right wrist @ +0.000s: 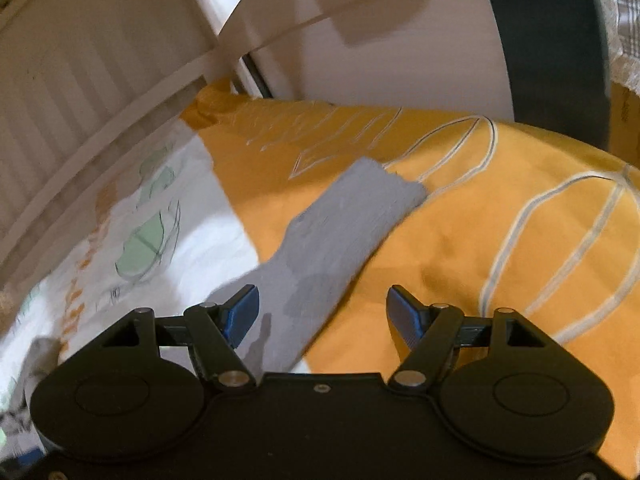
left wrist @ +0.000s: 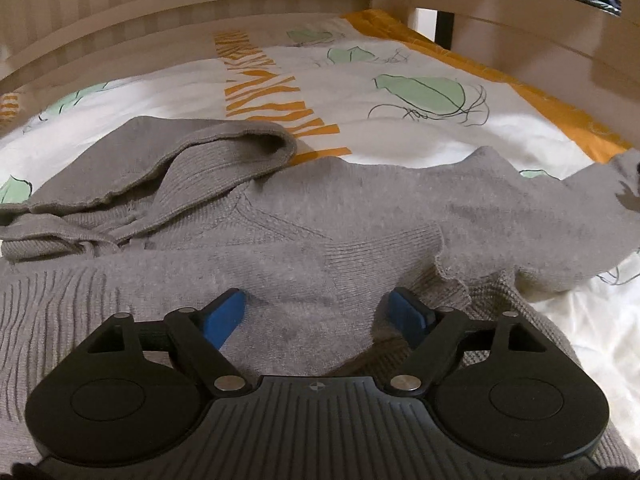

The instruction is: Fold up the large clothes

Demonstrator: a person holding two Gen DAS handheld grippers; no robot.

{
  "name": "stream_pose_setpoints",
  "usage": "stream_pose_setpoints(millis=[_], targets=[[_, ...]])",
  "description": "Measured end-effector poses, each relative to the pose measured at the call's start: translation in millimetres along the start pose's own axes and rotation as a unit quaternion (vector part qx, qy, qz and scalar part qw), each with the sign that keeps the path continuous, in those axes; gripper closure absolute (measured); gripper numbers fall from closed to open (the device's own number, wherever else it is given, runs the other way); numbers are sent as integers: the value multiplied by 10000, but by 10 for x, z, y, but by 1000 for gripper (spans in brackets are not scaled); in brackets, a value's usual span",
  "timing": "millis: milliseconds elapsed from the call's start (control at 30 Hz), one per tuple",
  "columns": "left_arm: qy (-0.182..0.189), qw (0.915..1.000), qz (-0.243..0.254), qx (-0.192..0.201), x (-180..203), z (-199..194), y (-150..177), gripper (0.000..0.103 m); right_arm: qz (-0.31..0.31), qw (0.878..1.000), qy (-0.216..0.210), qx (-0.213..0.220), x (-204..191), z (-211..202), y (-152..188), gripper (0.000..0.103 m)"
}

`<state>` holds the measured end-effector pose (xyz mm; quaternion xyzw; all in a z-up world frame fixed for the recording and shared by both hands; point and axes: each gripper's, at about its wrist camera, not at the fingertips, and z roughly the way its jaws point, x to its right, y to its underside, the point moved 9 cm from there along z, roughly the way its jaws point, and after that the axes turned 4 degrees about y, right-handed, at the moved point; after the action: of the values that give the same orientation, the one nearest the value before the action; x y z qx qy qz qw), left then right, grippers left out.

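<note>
White, green and orange printed bedspread (left wrist: 400, 64) carries a grey knitted sweater (left wrist: 320, 216); left gripper (left wrist: 318, 312) and right gripper (right wrist: 322, 312) gape empty above it.

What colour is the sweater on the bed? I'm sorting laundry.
Plain grey knit sweater, clearest in the left wrist view.

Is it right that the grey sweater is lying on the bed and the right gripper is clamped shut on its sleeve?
Not quite. The grey sweater does lie on the bed, but the right gripper is open: in the right wrist view its blue fingers stand wide apart above the sleeve, gripping nothing.
</note>
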<state>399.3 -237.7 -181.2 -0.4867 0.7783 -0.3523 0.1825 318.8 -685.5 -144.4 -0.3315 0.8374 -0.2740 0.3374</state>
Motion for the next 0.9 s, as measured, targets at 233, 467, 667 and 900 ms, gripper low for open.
stream_pose_setpoints(millis=[233, 467, 667, 900], targets=[[-26, 10000, 13, 5, 24, 20, -8, 22, 558, 9984, -46, 20, 86, 236, -131, 78], [52, 10000, -47, -39, 3, 11, -28, 22, 529, 9984, -183, 39, -90, 35, -197, 83], [290, 9983, -486, -133, -174, -230, -63, 25, -110, 9966, -766, 295, -803, -517, -338, 83], [343, 9955, -881, 39, -774, -779, 25, 25, -755, 9822, -1706, 226, -2063, -1083, -151, 84]])
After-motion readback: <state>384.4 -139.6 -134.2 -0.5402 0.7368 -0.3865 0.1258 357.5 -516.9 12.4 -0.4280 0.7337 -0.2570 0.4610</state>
